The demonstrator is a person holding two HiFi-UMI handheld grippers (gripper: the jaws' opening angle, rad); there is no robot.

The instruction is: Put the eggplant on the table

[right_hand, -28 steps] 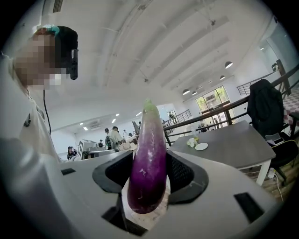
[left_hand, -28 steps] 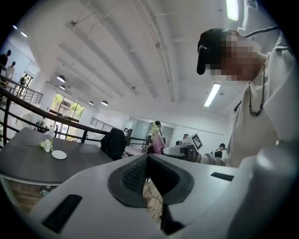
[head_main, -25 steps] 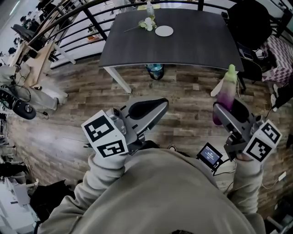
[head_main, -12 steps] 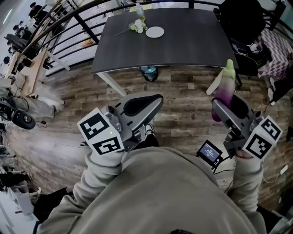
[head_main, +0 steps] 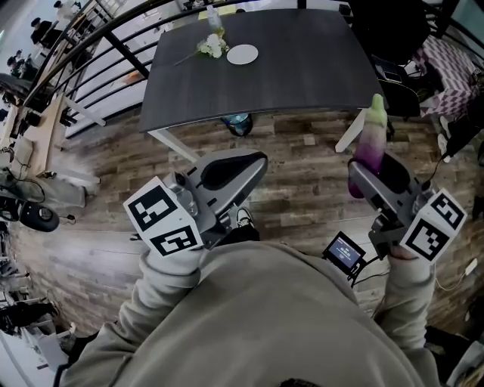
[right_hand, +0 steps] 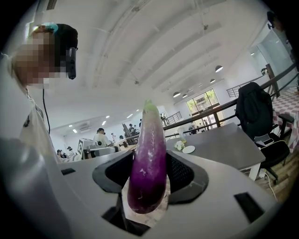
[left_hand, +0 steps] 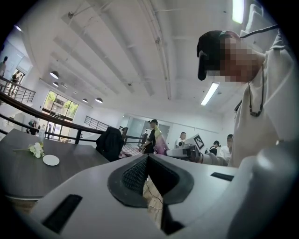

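Observation:
My right gripper (head_main: 372,168) is shut on a purple eggplant (head_main: 371,144) with a pale green top, held upright. In the right gripper view the eggplant (right_hand: 148,163) fills the gap between the two pads. My left gripper (head_main: 240,169) is shut with nothing in it; in the left gripper view its jaws (left_hand: 148,161) meet at the tip. Both grippers hang over the wooden floor, short of the dark table (head_main: 302,72) ahead. The table's near edge lies just beyond the eggplant's tip.
On the table's far side sit a white plate (head_main: 242,54), a small bunch of white flowers (head_main: 209,47) and a bottle (head_main: 214,17). A black office chair (head_main: 389,34) with a dark jacket stands at the table's right. Railings run along the left. Several people stand far off.
Both grippers have come closer to the table, which now sits lower and further left in the head view. The eggplant stays gripped upright.

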